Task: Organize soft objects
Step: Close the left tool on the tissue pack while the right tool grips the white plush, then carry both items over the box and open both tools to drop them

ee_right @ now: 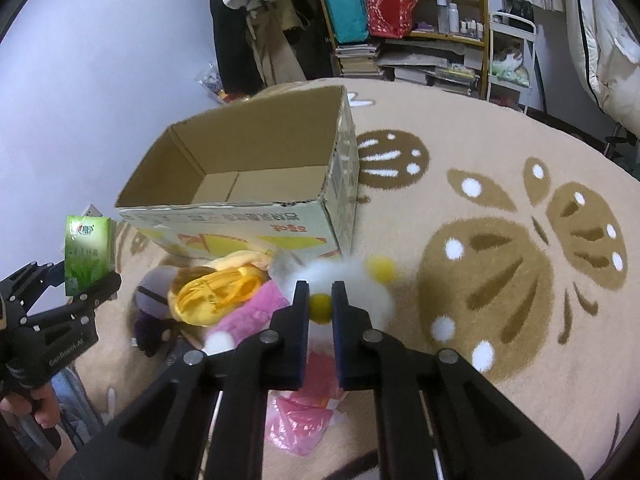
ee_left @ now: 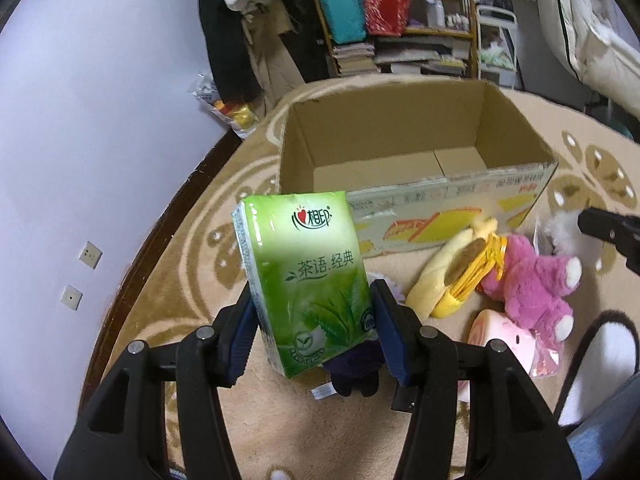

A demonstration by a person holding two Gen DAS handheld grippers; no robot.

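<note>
- The green plastic-wrapped tissue pack [ee_left: 308, 284] is clamped upright between the blue pads of the left gripper [ee_left: 314, 320], lifted clear of the rug, just in front of the open brown cardboard box [ee_left: 416, 196].
- The right gripper [ee_right: 320, 300] is squeezed tight on a fluffy white plush toy with yellow bits [ee_right: 348, 284]; a yellow part of it is pinched right between the jaws, and the toy looks blurred.
- The box is seen with nothing inside, sitting on the beige rug with brown butterfly patterns [ee_right: 500, 240].
- A pile of soft stuff is left on the rug by the box's near side: a yellow banana-shaped plush [ee_left: 448, 276], a pink plush bear [ee_left: 536, 284], a pink-and-white roll-shaped plush [ee_left: 504, 336] and a dark purple plush [ee_left: 356, 368].
- In the right wrist view, the left gripper [ee_right: 86, 280] is gripped by a person's hand [ee_right: 38, 404] at the lower left edge.
</note>
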